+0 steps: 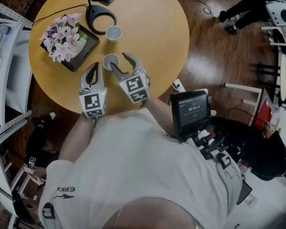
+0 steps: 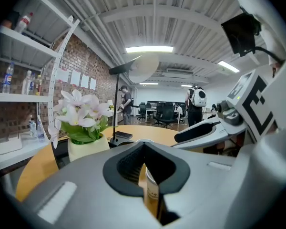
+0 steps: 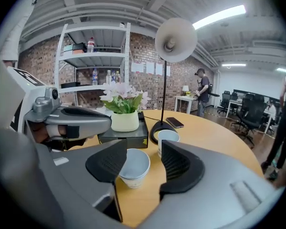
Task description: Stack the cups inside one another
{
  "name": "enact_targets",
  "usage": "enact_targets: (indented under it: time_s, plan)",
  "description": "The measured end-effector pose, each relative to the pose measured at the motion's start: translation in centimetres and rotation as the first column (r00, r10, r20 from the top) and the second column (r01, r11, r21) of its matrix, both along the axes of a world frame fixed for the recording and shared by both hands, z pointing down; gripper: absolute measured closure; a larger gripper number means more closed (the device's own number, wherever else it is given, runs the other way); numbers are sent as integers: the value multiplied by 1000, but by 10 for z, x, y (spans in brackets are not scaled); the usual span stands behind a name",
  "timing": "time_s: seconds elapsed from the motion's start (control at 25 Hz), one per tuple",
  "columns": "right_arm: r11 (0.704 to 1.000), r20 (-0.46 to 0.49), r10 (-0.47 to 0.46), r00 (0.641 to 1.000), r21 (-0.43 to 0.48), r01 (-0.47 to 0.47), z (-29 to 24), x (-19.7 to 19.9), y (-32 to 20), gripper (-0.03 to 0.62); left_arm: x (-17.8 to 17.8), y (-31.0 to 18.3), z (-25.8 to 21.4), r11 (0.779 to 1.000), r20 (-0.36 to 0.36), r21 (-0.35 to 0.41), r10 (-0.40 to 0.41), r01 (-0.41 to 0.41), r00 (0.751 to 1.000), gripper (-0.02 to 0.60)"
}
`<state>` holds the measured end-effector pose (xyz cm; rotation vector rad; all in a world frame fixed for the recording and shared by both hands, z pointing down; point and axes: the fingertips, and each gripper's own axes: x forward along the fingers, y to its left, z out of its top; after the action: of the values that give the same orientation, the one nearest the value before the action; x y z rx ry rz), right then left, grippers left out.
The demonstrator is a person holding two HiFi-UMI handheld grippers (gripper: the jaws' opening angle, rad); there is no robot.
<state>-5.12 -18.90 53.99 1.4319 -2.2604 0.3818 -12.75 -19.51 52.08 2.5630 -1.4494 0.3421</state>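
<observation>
Two white paper cups stand on the round wooden table (image 1: 152, 42). The near cup (image 1: 110, 61) (image 3: 135, 164) sits just past my right gripper (image 1: 119, 60) (image 3: 144, 149), close against the left pad and clear of the right one. That gripper is open and holds nothing. The far cup (image 1: 113, 32) (image 3: 168, 136) stands beside the lamp base (image 1: 101, 19). My left gripper (image 1: 92, 67) (image 2: 143, 146) hovers to the left of the near cup, fingertips together and empty. A sliver of a cup (image 2: 152, 187) shows through the gap below its tips.
A pot of pale flowers (image 1: 63, 38) (image 3: 124, 109) sits on a black box (image 1: 82, 56) at the table's left. The lamp (image 3: 175, 39) rises behind the far cup, a phone (image 3: 174, 122) lies beyond it. The table edge is near my body.
</observation>
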Motion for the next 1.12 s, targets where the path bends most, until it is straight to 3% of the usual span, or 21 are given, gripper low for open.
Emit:
enact_targets:
  time_s: [0.28,0.48,0.72,1.12]
  plan:
    - [991,-37,124,992,58,-121,-24,34,5,576,14,0,-2,999,-39,7,34,-34,999,580]
    - [992,-35,113,993,59,-111,-26,45,-4,580,19,-3,-9,1000,-32,19,9,-9,999,580]
    - [998,-9,48,999,49,-47,-16,66,-30,580,32,-17,-10,996,1,24,-89,89,996,580]
    - [983,53,-185,981,-1,186,20,84,-69,579,55,-26,6,945,79,-8,-326,327,942,580]
